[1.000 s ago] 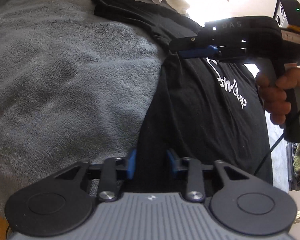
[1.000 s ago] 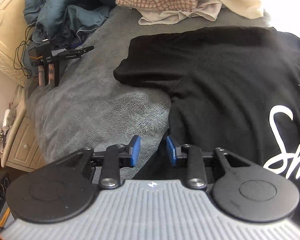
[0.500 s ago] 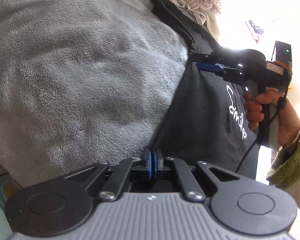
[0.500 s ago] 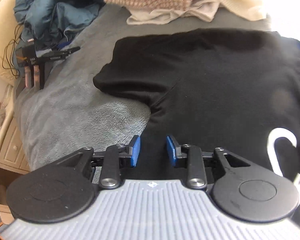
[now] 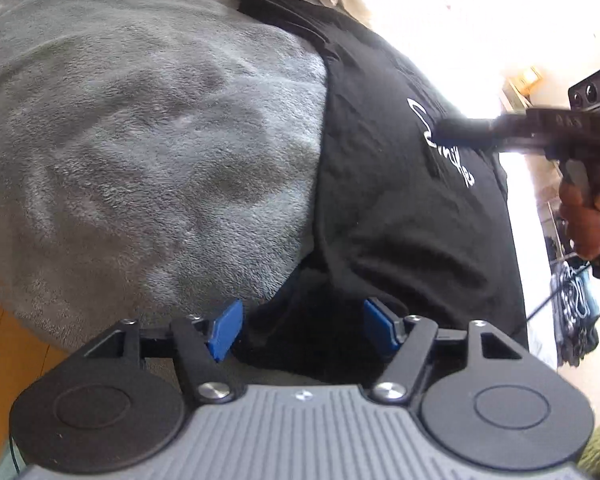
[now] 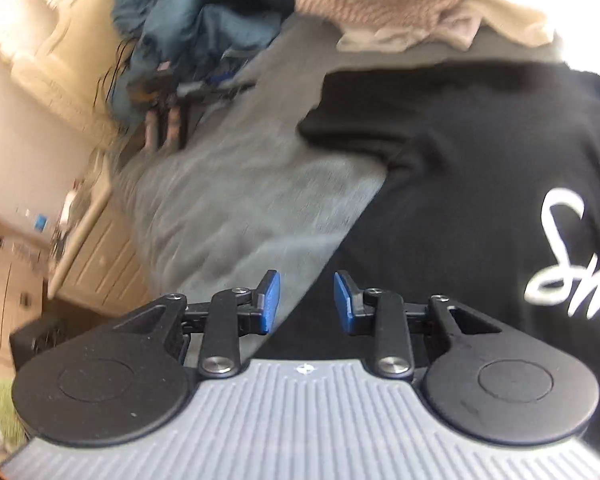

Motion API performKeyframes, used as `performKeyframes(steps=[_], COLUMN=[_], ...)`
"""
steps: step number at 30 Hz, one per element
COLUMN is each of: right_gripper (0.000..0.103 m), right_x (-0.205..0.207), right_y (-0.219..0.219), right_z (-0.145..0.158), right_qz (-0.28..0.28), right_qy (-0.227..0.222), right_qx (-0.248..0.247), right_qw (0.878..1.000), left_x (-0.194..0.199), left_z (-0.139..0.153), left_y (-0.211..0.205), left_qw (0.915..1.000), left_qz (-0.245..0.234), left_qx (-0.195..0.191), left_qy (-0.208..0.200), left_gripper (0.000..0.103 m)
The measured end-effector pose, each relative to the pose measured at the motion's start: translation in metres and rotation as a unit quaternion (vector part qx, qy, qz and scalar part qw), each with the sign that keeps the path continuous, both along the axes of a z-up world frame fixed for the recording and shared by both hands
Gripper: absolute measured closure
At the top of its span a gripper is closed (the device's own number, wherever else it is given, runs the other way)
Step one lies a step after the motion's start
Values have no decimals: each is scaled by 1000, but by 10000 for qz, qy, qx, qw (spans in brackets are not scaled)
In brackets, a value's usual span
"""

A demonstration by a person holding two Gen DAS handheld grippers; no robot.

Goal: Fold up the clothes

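White cursive script on the black shirt (image 6: 480,184) begins "Sm", its remainder cut off or too blurred to read

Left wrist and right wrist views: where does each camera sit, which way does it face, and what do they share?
Left wrist: on the left gripper, its jaws opening, angled down at the black T-shirt hem; right gripper and hand show.
Right wrist: on the right gripper, angled down at the shirt's side edge.
Shared: shirt, grey blanket.
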State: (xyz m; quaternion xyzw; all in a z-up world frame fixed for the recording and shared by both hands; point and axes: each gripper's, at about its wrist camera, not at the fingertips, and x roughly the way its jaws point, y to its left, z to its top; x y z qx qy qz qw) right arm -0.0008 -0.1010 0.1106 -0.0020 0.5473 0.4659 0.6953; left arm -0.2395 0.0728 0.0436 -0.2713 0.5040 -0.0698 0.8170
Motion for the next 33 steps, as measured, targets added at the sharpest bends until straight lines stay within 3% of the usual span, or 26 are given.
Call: performKeyframes(steps=[3,7,11,14,17,26,28,30,33], right_gripper=[74,74,74,74,74,74,74,74,74], right_x=[-50,-90,-99,-97,-94,-93,-95,-97,-98], right_y=[-3,1,-2,-6,-11,-18,-18,-18,-20], right_z=[-12,-21,-21,-19,-18,-30,-31,-32,-31], right_qz=[471,709,643,601,529,332,306,290,279], right_qy=[245,209,179,98,61,193,213,216,199], right_qx=[-358,-540,-490,-516,-572,-659,-666,-672,-695], right_qw=[9979,9958,9966,9968,9969,9971,9971,9971,9970], left_x=[4,-3,-8,-10,-14,-8,-6,-6,-12], left_z=[-1,10,19,24,28,11,7,3,4], left_y=[-14,-26,-34,-40,-44,-44,-43,-38,-20], left_qw=[9976,9886,9800,9742,9749,9854,9862,9893,9979], left_qz=[-496,-951,-1279,-1498,-1315,-626,-587,-425,41], left_qx=[477,1132,1437,1577,1724,1560,1526,1393,602], left_qy=[-52,-288,-512,-599,-512,-258,-244,-75,231], left_gripper=[35,36,36,46,53,59,69,97,100])
